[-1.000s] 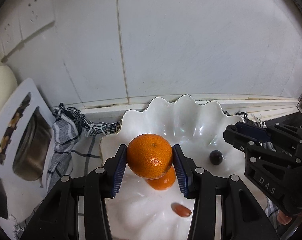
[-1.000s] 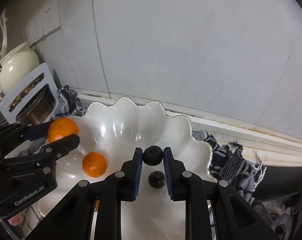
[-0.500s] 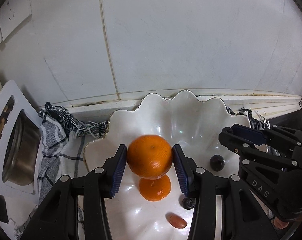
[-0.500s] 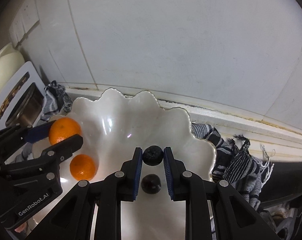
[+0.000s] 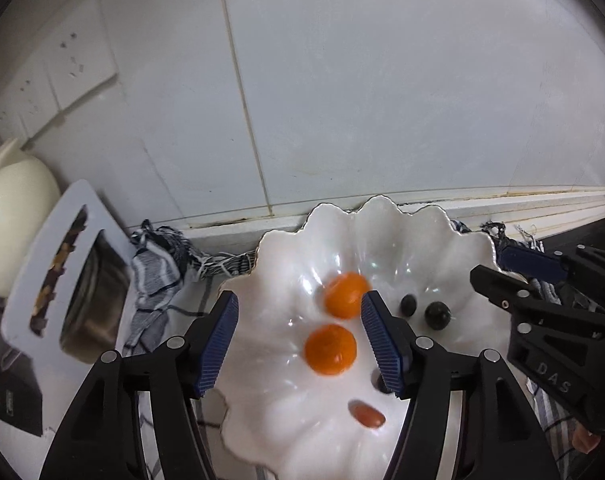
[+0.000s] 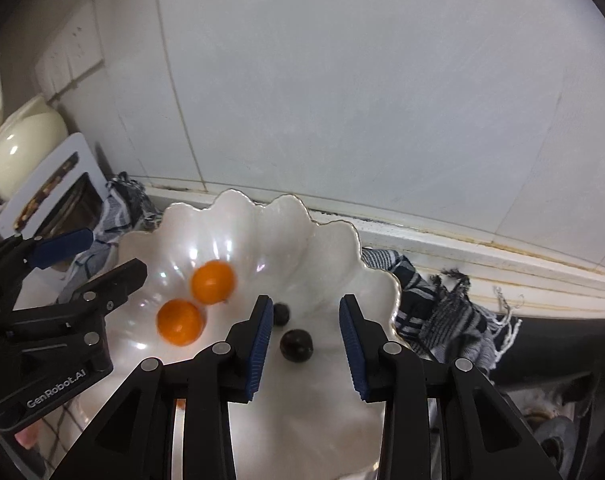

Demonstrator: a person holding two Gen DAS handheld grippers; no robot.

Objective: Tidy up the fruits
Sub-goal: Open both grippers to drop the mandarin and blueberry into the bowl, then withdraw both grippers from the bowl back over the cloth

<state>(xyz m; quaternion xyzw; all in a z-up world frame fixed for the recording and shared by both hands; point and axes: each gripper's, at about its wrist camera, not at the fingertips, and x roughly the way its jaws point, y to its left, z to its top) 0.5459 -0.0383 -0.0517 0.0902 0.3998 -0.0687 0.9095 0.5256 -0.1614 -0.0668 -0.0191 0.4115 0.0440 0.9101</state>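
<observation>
A white scalloped bowl [image 5: 382, 220] [image 6: 342, 240] sits by the tiled wall. In it lie two oranges: a blurred far one [image 5: 345, 294] [image 6: 213, 281] and a nearer one [image 5: 330, 349] [image 6: 180, 321]. Beside them lie two dark round fruits [image 5: 437, 315] [image 5: 408, 305] [image 6: 296, 344] [image 6: 280, 313] and a small reddish fruit [image 5: 367, 413]. My left gripper [image 5: 300, 344] hangs over the bowl's left half, its jaws opening, nothing pressed between the pads. My right gripper [image 6: 305, 344] hovers over the dark fruits, its jaws opening too and clear of them.
A striped cloth [image 5: 158, 268] [image 6: 442, 312] lies under and around the bowl. At the left stand a white appliance with a metal pot [image 5: 82, 280] [image 6: 58, 188] and a cream teapot [image 5: 10, 216] [image 6: 22, 148]. Wall sockets [image 5: 62, 76] sit above. A raised ledge [image 6: 502, 264] runs behind.
Both grippers have let go: the orange dropped from the left pads into the bowl and the dark fruit from the right pads. Both pairs of jaws have widened and pulled back slightly.
</observation>
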